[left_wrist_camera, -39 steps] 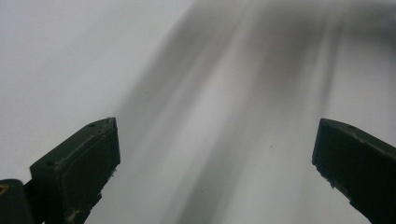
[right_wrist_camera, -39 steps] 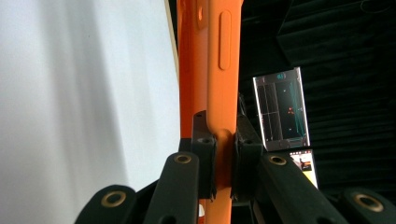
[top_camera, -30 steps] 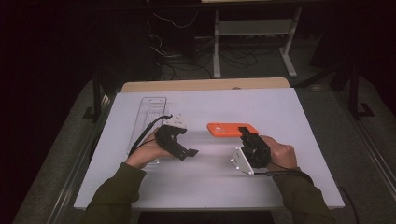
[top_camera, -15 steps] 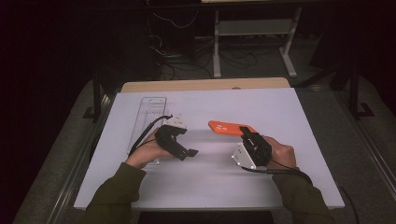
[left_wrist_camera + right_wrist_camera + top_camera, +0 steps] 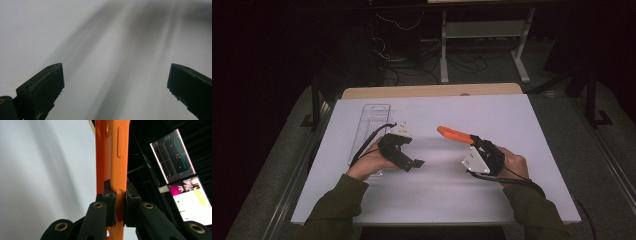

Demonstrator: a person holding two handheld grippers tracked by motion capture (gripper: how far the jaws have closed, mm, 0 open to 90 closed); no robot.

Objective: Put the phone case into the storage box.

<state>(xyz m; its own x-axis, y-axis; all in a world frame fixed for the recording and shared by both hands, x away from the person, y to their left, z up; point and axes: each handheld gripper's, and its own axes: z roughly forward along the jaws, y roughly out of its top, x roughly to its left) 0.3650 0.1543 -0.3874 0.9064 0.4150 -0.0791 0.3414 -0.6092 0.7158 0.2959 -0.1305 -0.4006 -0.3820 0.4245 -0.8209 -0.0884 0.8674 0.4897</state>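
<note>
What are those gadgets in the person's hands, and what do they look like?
Each hand carries a black claw: the left claw and the right claw. Each has two blocky black jaws, brass-coloured rivets, a pale grey three-cornered plate on top and a thin black cable. The sleeves are olive green.

Orange phone case, held up off the table

The orange phone case point(image 5: 454, 134) is long and thin, with a side button bar that shows in the right gripper view point(image 5: 120, 141). It is pinched at its near end by the right gripper point(image 5: 475, 144). Its free end sticks out to the far left, lifted a bit above the white table point(image 5: 522, 120), near the middle.
</note>
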